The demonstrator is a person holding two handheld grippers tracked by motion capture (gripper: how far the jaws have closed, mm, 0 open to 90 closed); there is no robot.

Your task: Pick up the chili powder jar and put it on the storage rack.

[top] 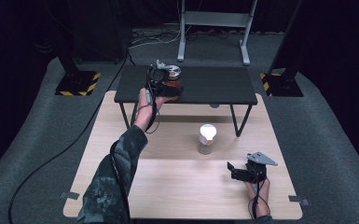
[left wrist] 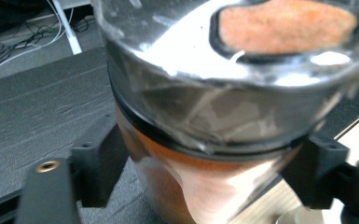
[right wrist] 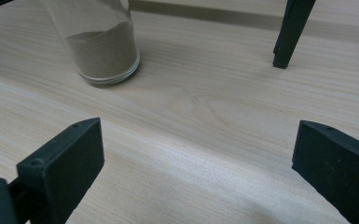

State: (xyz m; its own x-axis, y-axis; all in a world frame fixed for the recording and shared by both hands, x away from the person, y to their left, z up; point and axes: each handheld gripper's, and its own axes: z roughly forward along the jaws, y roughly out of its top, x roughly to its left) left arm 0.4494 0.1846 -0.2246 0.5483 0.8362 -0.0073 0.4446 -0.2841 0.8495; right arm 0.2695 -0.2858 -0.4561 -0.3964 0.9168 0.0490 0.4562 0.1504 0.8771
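A glass jar (top: 171,78) with orange contents and a clear lid stands on the black raised shelf (top: 214,86). My left gripper (top: 170,88) reaches around it from the near side. In the left gripper view the jar (left wrist: 214,116) is close between the two jaws of the left gripper (left wrist: 205,158); the pads stand beside its wall without clearly pressing. A second jar (top: 206,138), white-lidded and holding beige powder, stands on the wooden table. My right gripper (top: 235,171) rests low at the table's right front, open and holding nothing, aimed toward that jar (right wrist: 105,51).
The shelf's black legs (right wrist: 286,32) stand on the light wooden table (top: 177,182). Posts with hazard-striped bases (top: 77,83) flank the table on the grey carpet. A black cable (top: 51,158) runs over the floor at left. A white metal stand (top: 214,28) is behind.
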